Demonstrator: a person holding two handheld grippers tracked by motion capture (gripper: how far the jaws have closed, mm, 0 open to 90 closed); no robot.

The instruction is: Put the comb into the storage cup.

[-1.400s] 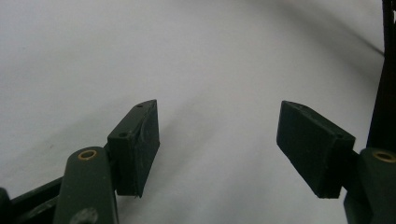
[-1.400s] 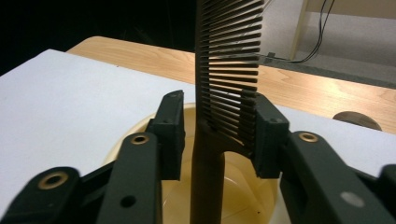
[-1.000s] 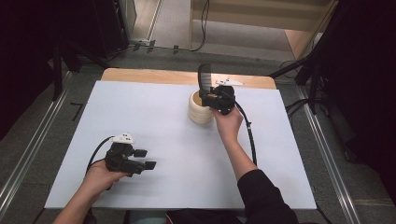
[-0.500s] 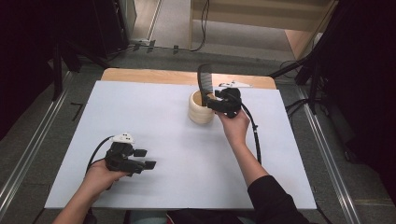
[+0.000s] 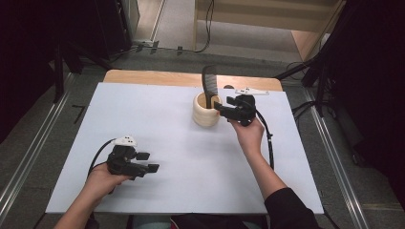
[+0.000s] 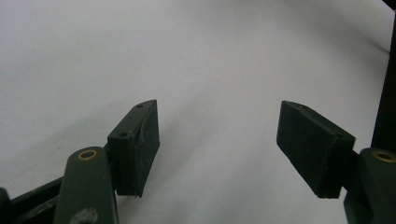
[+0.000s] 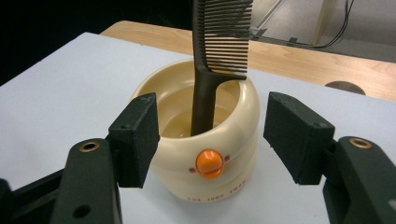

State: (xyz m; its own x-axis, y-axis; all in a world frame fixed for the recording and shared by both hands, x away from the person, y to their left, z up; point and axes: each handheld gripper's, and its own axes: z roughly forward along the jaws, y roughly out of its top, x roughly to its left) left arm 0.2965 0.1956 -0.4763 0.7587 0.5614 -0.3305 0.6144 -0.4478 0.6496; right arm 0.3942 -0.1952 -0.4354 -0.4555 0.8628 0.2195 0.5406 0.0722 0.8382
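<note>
The right gripper (image 5: 220,107) has just been opening its jaws; they stand spread with nothing pinched between them, the pads clear of everything. In the right gripper view (image 7: 208,140) a cream cup (image 7: 205,140) stands just ahead of the jaws, framed by the gap between them, an orange dot on its near wall. A dark comb (image 7: 217,56) stands upright in the cup, handle down inside and teeth above the rim. In the high view the cup (image 5: 204,114) sits just beyond this gripper's tips, on the white table cover (image 5: 157,119), with the comb (image 5: 209,86) rising out of it. The left gripper (image 5: 148,162) is well apart from the cup, low over the near part of the cover; its jaws (image 6: 217,149) are spread wide with nothing between them, bare white cover beneath.
</note>
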